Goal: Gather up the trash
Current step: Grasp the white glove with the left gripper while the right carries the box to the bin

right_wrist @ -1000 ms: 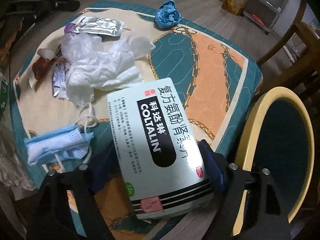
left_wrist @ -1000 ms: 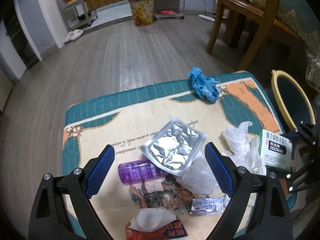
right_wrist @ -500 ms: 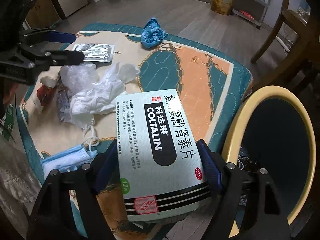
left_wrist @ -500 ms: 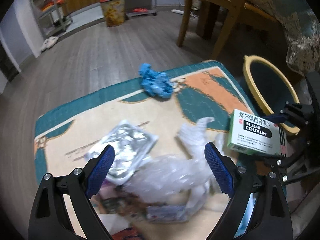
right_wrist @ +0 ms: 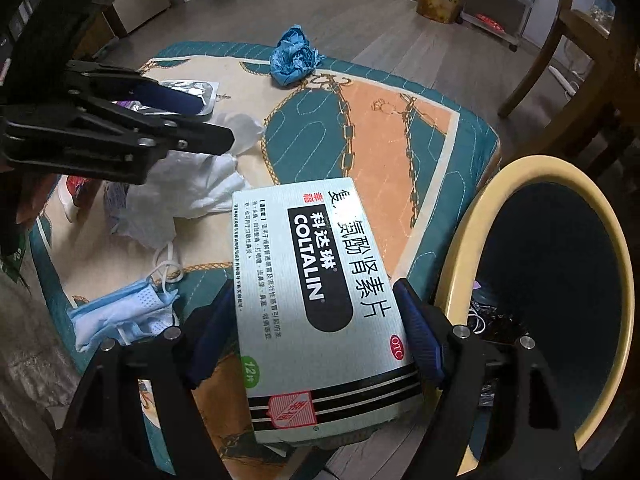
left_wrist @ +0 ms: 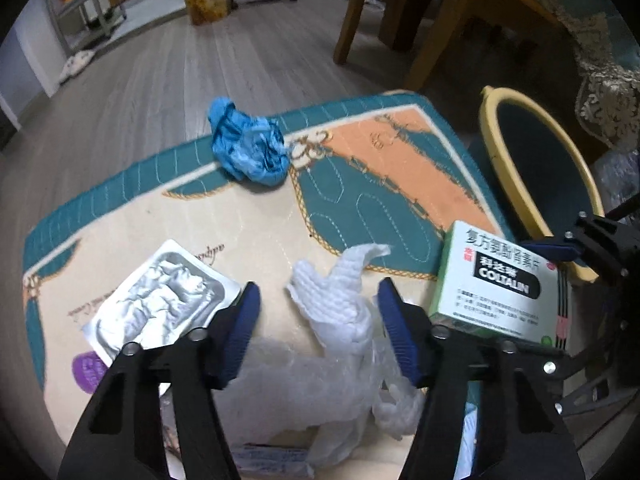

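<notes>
My right gripper (right_wrist: 316, 320) is shut on a white COLTALIN medicine box (right_wrist: 320, 292), held above the mat's edge beside the yellow-rimmed trash bin (right_wrist: 452, 280). The box also shows in the left wrist view (left_wrist: 500, 284). My left gripper (left_wrist: 316, 312) is open, its blue pads either side of a crumpled white tissue (left_wrist: 340, 300) lying on clear plastic wrap (left_wrist: 292, 392). A silver foil pouch (left_wrist: 156, 304) lies to its left. A crumpled blue glove (left_wrist: 248, 152) sits at the mat's far edge.
A patterned teal and orange mat (left_wrist: 380, 168) covers the low table. A blue face mask (right_wrist: 124, 316) lies near its front edge. A purple tube (left_wrist: 86, 368) peeks from under the foil. Wooden chair legs (left_wrist: 432, 32) stand behind the bin (left_wrist: 496, 136).
My left gripper has moved right and forward over the white tissue, its jaws narrower. My right gripper has carried the box closer to the bin.
</notes>
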A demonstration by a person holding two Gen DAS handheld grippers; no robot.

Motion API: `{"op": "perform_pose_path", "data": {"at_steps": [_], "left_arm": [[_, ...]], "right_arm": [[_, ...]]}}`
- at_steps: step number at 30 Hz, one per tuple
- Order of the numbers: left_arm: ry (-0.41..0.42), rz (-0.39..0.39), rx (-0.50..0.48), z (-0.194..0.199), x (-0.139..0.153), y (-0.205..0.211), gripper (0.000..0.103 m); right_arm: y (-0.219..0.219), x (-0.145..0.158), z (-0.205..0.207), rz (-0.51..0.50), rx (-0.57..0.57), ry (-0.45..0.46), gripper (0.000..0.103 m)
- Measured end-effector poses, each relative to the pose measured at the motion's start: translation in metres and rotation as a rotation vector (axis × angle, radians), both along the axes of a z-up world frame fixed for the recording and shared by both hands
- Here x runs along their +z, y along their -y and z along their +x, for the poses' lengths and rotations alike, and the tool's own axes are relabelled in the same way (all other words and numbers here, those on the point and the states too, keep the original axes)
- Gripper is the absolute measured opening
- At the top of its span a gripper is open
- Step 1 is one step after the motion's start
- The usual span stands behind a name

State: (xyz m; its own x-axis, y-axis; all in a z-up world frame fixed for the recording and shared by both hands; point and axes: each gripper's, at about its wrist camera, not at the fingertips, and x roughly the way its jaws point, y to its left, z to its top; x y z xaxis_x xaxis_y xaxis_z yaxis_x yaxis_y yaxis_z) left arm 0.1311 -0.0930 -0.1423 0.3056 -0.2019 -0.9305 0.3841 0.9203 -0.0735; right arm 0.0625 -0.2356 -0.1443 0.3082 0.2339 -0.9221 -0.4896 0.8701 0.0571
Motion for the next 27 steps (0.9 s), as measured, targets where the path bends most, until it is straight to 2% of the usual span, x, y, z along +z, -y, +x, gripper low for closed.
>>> {"op": "perform_pose_path", "data": {"at_steps": [2,3,4,7,17,23,27], "left_arm": [[-0.02,-0.011,-0.001,0.001,-0.005,0.001,0.042],[-0.029,-0.023,-0.008,0.002,-0.006,0.002,0.026],[-0.032,-0.026,-0.011,0.002,-0.006,0.002,0.018],[-0.014,-0.021,-0.024,0.001,0.0,0.003,0.015],[0.112,-0.141,0.03,-0.009,0.061,-0.028,0.014],[0.176,-0.267,0.065,-0.018,0.11,-0.048,0.014],[0.232,-0.304,0.072,-0.028,0.135,-0.052,0.014]], "right_arm": [[0.001,-0.001,0.002,-0.001,-0.001,-0.001,0.076],[0.001,-0.002,0.003,0.0,-0.002,-0.001,0.076],[0.0,-0.002,0.003,0.0,-0.004,-0.001,0.076],[0.001,-0.001,0.004,0.01,-0.008,0.003,0.076],[-0.008,0.032,-0.004,0.007,-0.049,0.099,0.076],[0.003,0.077,-0.018,0.062,-0.147,0.199,0.076],[0.013,0.106,-0.026,0.097,-0.213,0.256,0.076]]}}
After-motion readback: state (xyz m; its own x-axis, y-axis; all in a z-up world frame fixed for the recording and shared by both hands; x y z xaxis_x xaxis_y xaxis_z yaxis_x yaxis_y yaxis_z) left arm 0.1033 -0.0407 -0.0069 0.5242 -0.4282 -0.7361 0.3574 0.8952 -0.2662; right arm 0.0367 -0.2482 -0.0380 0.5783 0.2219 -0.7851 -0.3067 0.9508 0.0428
